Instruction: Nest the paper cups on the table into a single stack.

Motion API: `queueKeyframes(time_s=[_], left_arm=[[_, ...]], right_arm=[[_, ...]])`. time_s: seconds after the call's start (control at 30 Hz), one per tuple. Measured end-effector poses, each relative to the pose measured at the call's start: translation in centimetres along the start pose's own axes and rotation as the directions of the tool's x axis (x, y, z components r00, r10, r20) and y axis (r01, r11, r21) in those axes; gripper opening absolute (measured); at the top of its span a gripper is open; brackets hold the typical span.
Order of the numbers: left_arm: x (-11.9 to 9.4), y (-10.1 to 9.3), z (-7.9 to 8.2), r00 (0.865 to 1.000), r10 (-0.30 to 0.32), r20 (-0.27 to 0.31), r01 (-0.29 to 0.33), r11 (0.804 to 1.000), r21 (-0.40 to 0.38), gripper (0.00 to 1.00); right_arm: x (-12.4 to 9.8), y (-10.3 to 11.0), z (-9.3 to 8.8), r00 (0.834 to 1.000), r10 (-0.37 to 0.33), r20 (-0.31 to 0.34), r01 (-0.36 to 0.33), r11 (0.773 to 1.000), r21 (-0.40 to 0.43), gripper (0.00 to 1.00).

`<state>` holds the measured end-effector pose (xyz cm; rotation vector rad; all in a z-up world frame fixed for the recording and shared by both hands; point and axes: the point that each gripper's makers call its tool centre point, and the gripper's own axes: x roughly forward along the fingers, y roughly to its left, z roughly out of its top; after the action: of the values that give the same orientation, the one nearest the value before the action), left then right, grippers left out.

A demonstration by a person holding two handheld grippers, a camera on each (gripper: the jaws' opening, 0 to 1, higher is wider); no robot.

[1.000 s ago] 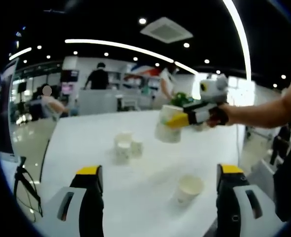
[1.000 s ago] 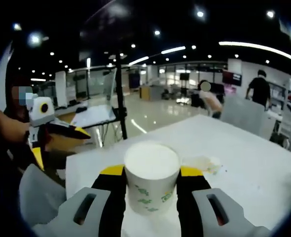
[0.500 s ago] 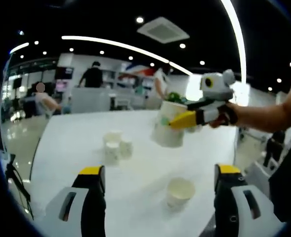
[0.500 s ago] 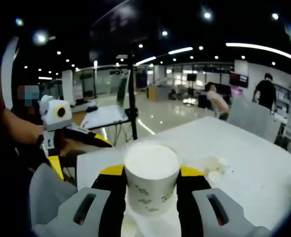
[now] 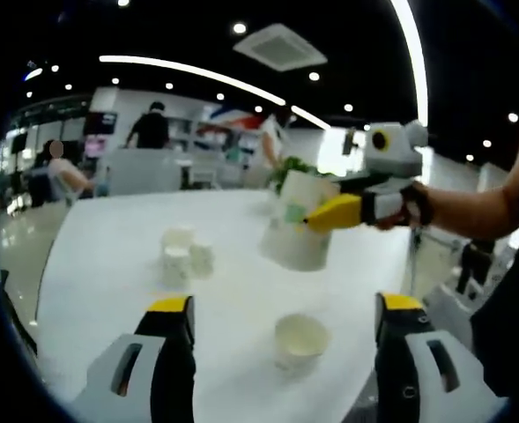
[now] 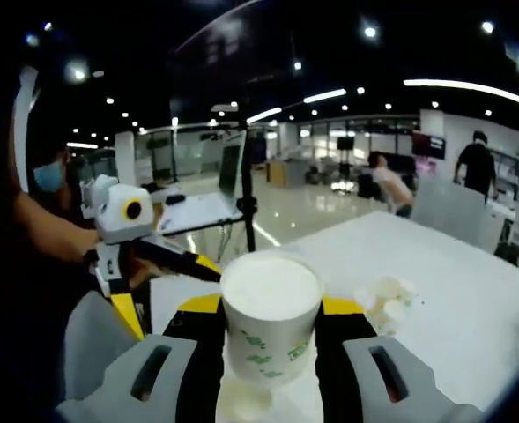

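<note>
White table (image 5: pixel 109 247): held cup (image 6: pixel 270 308) lowered nearer lone cup (image 5: pixel 300 339).

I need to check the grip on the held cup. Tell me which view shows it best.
The right gripper view: the held cup sits close and centred between the right hand-held gripper jaws, rim and printed wall clear. The left gripper view shows the same cup farther off, from the side, above the table, partly hidden by that gripper.
</note>
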<state>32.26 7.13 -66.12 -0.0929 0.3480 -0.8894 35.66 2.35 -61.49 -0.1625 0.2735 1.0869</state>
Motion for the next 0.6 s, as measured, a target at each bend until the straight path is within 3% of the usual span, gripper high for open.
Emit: queueKeyframes(time_s=[0.13, 0.43, 0.6], left_arm=[[0.1, -0.3, -0.1, 1.0, -0.013, -0.005, 0.013, 1.0, 0.004, 0.8], [0.1, -1.5, -0.1, 0.997, -0.075, -0.015, 0.075, 0.997, 0.002, 0.72], [0.5, -2.7, 0.4, 0.992, -0.124, -0.003, 0.124, 0.992, 0.031, 0.64]], right_arm=[[-0.4, 1.8, 0.3, 0.998, 0.057, 0.035, -0.057, 0.998, -0.025, 0.37], [-0.8, 3.5, 1.2, 0.993, 0.092, 0.077, -0.088, 0.994, -0.064, 0.37], [-1.1, 4.2, 2.6, 0.974, 0.131, 0.185, -0.131, 0.991, -0.016, 0.37]])
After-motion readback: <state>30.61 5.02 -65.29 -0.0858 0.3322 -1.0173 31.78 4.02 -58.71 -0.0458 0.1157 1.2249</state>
